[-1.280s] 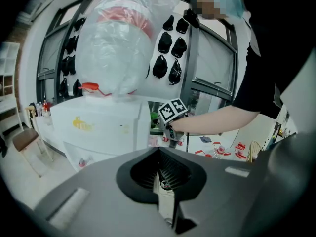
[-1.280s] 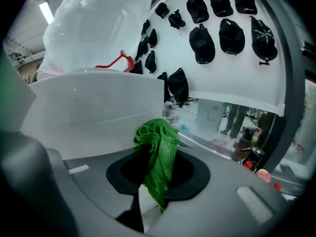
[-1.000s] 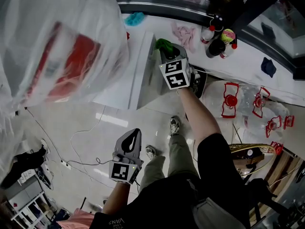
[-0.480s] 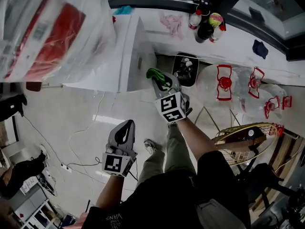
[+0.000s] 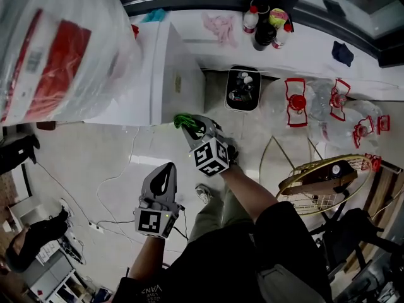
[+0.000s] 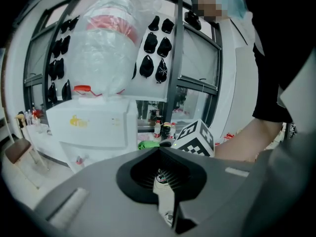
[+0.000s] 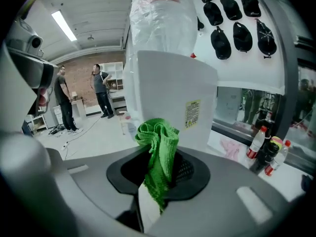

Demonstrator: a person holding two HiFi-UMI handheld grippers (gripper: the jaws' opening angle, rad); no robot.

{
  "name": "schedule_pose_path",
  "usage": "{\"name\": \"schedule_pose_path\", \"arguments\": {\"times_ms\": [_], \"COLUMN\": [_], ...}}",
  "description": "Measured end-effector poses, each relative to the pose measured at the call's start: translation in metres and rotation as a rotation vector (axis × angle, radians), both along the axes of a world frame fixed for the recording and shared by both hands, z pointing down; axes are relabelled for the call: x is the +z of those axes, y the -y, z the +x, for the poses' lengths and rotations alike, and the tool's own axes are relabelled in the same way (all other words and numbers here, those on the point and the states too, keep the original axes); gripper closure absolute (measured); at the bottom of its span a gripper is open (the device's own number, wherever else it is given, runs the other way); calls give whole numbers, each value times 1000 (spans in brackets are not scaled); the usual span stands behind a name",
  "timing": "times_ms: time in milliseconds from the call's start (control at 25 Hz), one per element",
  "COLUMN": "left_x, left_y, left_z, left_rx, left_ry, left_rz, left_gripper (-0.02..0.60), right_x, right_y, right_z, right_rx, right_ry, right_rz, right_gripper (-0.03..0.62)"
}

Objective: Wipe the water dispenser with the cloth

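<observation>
Head view — water dispenser [image 5: 180,74], pale floor [image 5: 82,156]

Perhaps "VANS", inverted, on the person's black shirt [image 5: 150,291].

Grey left tongs [image 5: 168,168], right tongs [image 5: 193,126] — marker cubes [image 5: 211,157], black tee [image 5: 214,267], olive trousers [image 5: 222,212]
</observation>
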State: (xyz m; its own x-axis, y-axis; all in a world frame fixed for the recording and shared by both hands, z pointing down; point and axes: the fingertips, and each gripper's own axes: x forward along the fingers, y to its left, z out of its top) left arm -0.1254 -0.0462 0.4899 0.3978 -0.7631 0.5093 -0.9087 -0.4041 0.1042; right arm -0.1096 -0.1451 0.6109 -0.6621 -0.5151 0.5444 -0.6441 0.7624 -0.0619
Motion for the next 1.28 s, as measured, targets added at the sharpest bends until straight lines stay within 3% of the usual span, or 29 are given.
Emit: {"name": "schedule_pose_path", "arguments": {"times_ms": [480, 960, 1120, 1280], "left_x": [11, 14, 16, 15], "left_y": [35, 47, 49, 49], "left_z": [10, 10, 8, 4], "left_rx": [-61, -129, -128, -118], "left_ry": [-5, 12, 15, 20], "left_rz": [-29, -69, -80, -75], "left_gripper": [580, 580, 580, 580], "right_x": [14, 21, 19, 13], "right_y": [102, 234, 254, 238], "right_z": [13, 31, 37, 44], "right_rx": [25, 165, 195, 200], "right_ry": [-30, -41, -40, -33], "right_rz": [-25, -3, 9, 34], "right_gripper": [499, 499, 499, 499]}}
